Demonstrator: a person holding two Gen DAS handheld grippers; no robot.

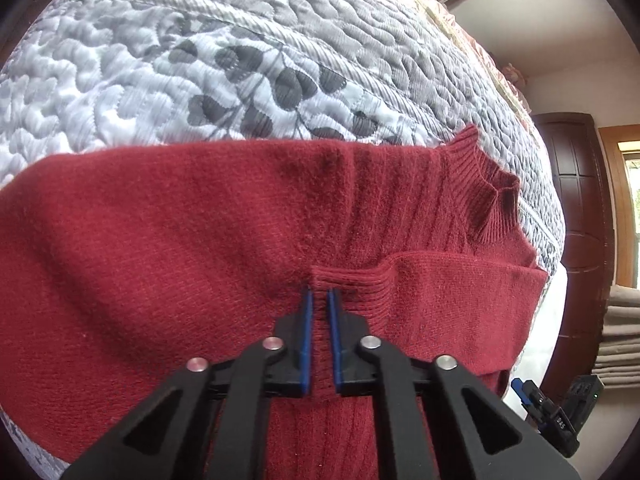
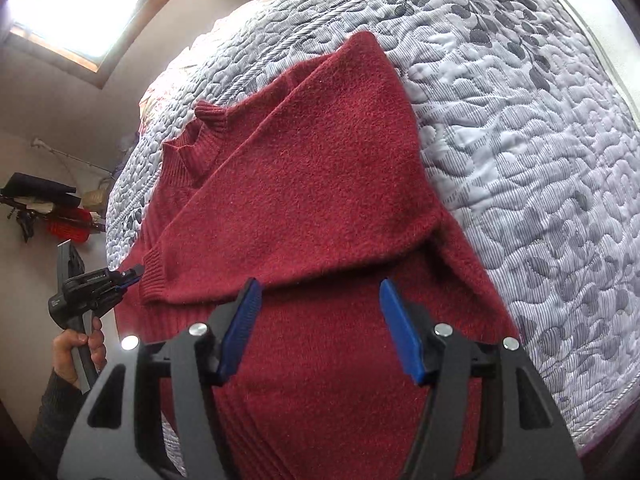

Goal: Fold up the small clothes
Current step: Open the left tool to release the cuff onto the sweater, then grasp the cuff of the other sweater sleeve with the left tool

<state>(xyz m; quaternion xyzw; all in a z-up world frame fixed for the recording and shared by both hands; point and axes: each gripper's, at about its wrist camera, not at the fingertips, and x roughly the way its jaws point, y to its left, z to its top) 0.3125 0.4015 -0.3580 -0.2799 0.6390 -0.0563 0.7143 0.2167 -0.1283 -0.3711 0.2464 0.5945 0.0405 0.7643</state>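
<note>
- Left wrist view: my left gripper [image 1: 319,296] is clamped on the ribbed cuff [image 1: 352,284] of a sleeve folded across the red sweater [image 1: 160,240], which lies flat on the quilt [image 1: 200,60]. The collar [image 1: 488,188] sits beyond the cuff, to its right.
- Risk here: the pads pinch only the cuff's edge, so I judge a quick pull could slip it free, or drag the body and wrinkle it.
- Right wrist view: my right gripper [image 2: 320,296] hovers over the sweater with its jaws wide apart, holding nothing. The other sleeve [image 2: 304,184] lies slantwise across the chest, its cuff [image 2: 154,276] near the left gripper [image 2: 128,276].
- The knit looks thick, fuzzy and limp; if I bump it, that sleeve could shift off its fold.
</note>
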